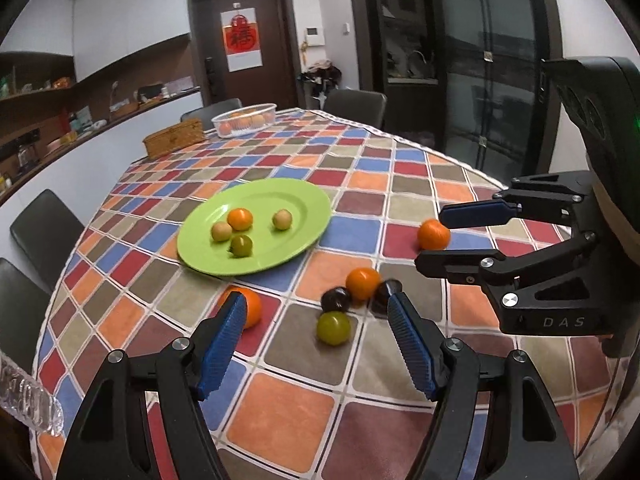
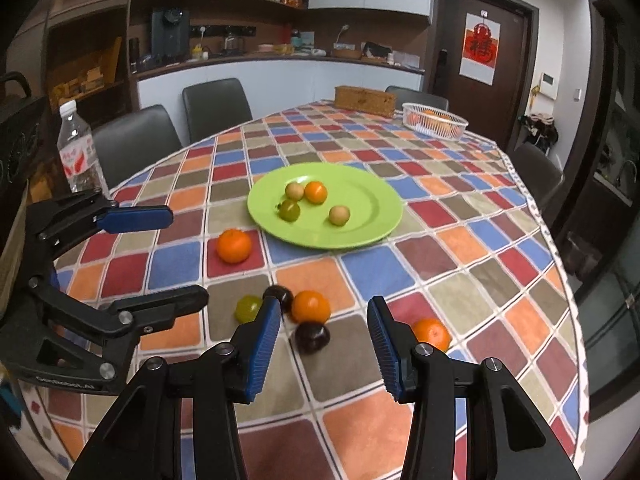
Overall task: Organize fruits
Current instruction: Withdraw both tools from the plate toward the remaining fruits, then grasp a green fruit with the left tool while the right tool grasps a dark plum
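Observation:
A green plate (image 1: 292, 200) (image 2: 372, 196) on the checkered tablecloth holds an orange (image 1: 240, 218), two tan fruits and a green fruit. Loose on the cloth lie three oranges (image 1: 362, 282) (image 1: 433, 234) (image 1: 252, 307), two dark plums (image 1: 336, 299) (image 2: 312, 337) and a green fruit (image 1: 333, 328) (image 2: 247, 308). My left gripper (image 1: 318, 312) is open and empty, hovering just short of this cluster. My right gripper (image 2: 324, 316) is open and empty above the same cluster; it shows in the left wrist view (image 1: 440, 236) next to the far-right orange.
A clear basket of oranges (image 1: 245, 119) (image 2: 434, 119) and a wicker box (image 1: 174, 142) (image 2: 365, 100) stand at the table's far end. A water bottle (image 2: 78, 152) stands at the left edge. Grey chairs surround the table.

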Motion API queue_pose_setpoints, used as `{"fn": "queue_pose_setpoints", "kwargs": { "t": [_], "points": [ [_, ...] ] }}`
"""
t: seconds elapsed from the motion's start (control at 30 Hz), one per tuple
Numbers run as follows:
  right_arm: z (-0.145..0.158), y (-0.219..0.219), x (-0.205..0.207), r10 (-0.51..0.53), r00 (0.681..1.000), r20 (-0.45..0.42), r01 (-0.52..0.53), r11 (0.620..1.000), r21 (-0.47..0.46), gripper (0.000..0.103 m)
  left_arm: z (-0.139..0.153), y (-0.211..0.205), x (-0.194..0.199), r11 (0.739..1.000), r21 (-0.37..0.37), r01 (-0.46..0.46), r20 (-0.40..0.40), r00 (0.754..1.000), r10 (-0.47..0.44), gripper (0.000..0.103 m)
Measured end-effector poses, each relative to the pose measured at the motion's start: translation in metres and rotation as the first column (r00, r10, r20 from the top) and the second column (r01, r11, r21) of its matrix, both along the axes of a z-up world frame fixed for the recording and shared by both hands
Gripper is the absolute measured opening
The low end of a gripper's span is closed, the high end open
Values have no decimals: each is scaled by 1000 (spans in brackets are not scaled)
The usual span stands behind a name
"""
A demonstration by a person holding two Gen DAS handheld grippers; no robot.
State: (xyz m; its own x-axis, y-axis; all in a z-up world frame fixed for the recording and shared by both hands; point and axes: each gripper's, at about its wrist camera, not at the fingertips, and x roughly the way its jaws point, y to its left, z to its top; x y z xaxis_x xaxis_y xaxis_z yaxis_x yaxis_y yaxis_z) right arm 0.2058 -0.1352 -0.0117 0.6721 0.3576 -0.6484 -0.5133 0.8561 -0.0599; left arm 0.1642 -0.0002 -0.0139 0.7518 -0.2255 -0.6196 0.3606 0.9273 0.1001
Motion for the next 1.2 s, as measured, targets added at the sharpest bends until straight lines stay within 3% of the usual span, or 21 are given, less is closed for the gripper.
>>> {"fn": "queue_pose_setpoints", "kwargs": {
  "t": [0.37, 0.8, 1.2],
  "points": [
    [-32, 3, 7, 38, 996, -78, -40, 999, -29, 46, -33, -7, 14, 997, 33, 64, -68, 996, -62, 71],
    [-56, 6, 27, 58, 985, -162, -61, 998, -15, 46, -57, -6, 36, 997, -20, 74, -170, 982, -77, 47],
    [-63, 10, 40, 76, 977, -199, -75, 997, 13, 41, -63, -6, 54, 995, -87, 40, -235, 970, -59, 34]
  ]
}}
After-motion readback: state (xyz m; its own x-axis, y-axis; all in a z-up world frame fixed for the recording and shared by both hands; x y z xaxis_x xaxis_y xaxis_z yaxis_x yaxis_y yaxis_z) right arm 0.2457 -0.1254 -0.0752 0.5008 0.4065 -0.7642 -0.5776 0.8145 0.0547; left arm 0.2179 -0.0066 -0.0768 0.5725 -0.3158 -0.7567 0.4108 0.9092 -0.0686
